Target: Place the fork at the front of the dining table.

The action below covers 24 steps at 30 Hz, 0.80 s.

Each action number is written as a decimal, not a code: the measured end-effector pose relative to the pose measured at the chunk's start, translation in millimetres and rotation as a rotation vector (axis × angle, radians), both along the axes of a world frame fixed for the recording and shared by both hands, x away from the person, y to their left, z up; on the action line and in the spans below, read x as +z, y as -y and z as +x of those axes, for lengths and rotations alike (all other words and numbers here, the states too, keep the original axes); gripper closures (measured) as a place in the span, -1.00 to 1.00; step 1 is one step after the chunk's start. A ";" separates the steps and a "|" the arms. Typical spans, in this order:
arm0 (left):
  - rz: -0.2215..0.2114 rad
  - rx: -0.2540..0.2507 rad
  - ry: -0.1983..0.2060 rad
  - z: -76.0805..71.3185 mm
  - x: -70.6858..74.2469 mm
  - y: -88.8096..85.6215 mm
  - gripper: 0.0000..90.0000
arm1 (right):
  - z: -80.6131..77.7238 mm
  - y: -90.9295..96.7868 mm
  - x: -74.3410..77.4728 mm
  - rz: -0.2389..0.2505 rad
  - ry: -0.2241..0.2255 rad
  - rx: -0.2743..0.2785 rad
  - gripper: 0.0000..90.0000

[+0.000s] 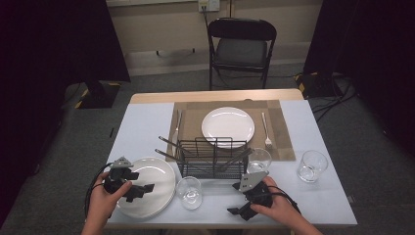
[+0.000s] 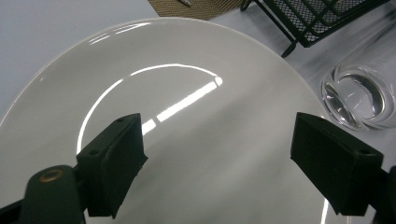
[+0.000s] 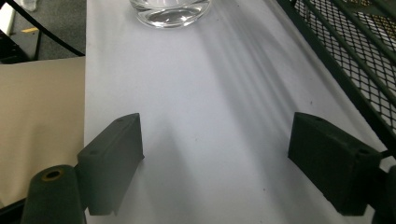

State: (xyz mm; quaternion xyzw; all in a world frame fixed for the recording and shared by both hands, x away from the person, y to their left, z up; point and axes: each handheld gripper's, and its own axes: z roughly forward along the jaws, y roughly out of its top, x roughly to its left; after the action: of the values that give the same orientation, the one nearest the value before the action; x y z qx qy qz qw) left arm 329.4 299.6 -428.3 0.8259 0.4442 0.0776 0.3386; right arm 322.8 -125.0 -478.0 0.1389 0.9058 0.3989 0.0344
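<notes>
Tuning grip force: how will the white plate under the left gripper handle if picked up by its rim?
The plate looks glazed, with sharp light streaks, so probably slippery against the fingers. It seems rigid ceramic, likely heavy for its size and breakable if dropped. Wide and shallow, it may tilt when held by one edge.

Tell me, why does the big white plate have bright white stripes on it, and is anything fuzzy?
Left gripper view: lamp glare streaks across the glossy white plate, and the left tool close to the camera looks soft. Right gripper view: faint striped shadows cross the table, and the rack mesh is slightly blurred. High view: dark at the edges, with the table well lit.
</notes>
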 end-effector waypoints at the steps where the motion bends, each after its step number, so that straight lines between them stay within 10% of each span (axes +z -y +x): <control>1: -0.004 0.003 -0.002 -0.5 0.6 0.8 -0.62 | -0.1 0.4 -0.6 0.004 0.004 0.002 -0.64; 24: 0.008 -0.055 -0.004 -3.9 12.0 16.6 -0.62 | -3.6 0.0 -2.4 -0.001 0.034 0.002 -0.64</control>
State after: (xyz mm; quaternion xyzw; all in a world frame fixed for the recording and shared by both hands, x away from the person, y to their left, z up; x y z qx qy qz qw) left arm 325.4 282.9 -416.3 0.8393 0.4215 0.0682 0.3365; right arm 319.2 -125.0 -480.4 0.1314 0.9053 0.4009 0.0493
